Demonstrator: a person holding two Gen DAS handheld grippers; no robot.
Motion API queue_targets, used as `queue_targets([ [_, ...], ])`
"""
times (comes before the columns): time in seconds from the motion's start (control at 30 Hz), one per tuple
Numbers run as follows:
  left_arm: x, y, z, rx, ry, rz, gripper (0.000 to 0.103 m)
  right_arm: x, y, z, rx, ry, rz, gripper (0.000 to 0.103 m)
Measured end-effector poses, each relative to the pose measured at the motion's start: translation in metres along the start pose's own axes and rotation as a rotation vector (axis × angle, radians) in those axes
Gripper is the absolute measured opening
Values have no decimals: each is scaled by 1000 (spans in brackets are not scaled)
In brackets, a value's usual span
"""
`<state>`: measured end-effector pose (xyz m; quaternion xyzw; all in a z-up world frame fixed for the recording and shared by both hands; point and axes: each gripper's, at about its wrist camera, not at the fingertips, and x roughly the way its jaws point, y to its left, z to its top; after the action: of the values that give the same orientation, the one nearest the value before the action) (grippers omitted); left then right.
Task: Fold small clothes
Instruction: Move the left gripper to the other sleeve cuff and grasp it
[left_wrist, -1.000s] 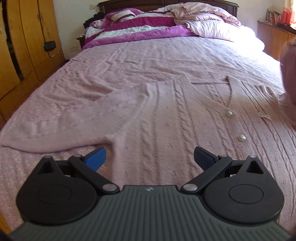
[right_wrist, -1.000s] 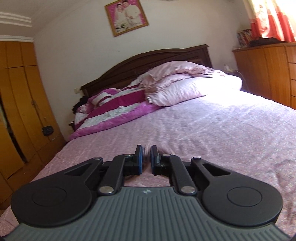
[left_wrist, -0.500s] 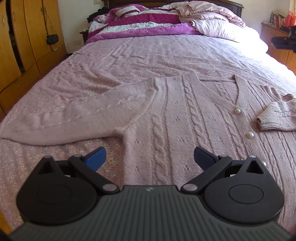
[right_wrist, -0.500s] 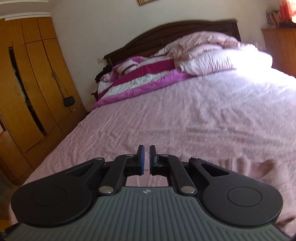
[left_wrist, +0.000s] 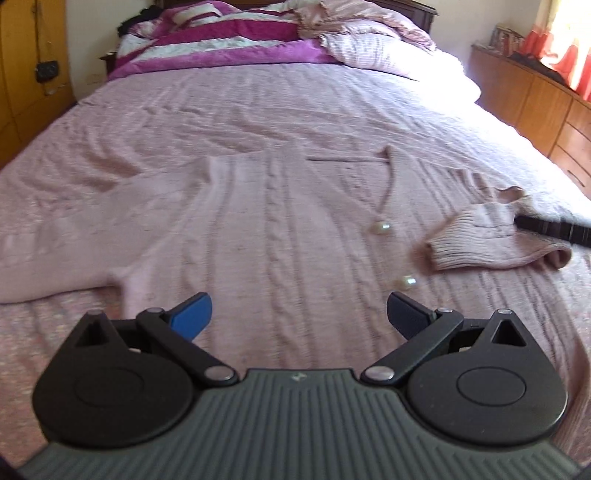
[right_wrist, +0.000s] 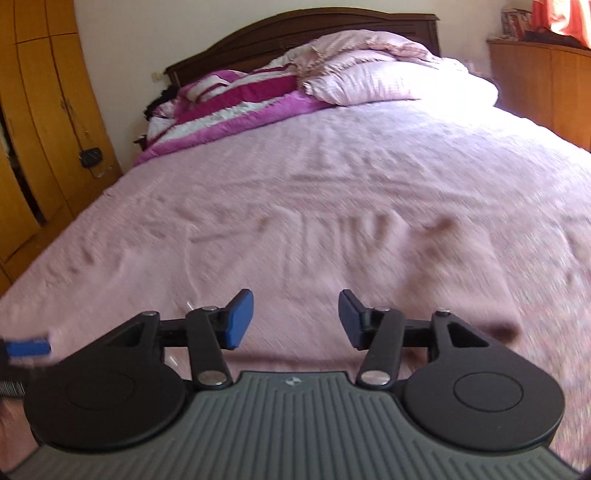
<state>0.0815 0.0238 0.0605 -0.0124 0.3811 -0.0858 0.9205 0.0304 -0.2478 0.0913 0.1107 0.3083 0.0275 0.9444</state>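
Right gripper (right_wrist: 295, 321) jaws just opened, empty, over cardigan (right_wrist: 332, 266); left gripper (left_wrist: 299, 314) jaws wide.

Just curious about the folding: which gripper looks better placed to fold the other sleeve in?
Probably the left gripper: open, nearest the flat sleeve. The right gripper has just opened by the folded sleeve.

the pale pink cable-knit cardigan (right_wrist: 332, 236) smears with motion blur; its left sleeve (left_wrist: 33, 254) runs off frame.
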Motion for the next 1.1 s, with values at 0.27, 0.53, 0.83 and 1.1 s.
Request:
queue_targets([
  [0.27, 26, -42, 11, 47, 3, -82, 91, 3, -34, -52, 0, -22, -77, 73],
  [0.53, 51, -80, 20, 102, -21, -170, 72, 13, -43, -73, -10, -49, -77, 80],
  [0.83, 89, -99, 25, 60, 19, -241, 53, 20, -45, -85, -5, -99, -45, 88],
  [1.1, 95, -107, 33, 31, -9, -312, 18, 22, -48, -87, 9, -110, -26, 90],
])
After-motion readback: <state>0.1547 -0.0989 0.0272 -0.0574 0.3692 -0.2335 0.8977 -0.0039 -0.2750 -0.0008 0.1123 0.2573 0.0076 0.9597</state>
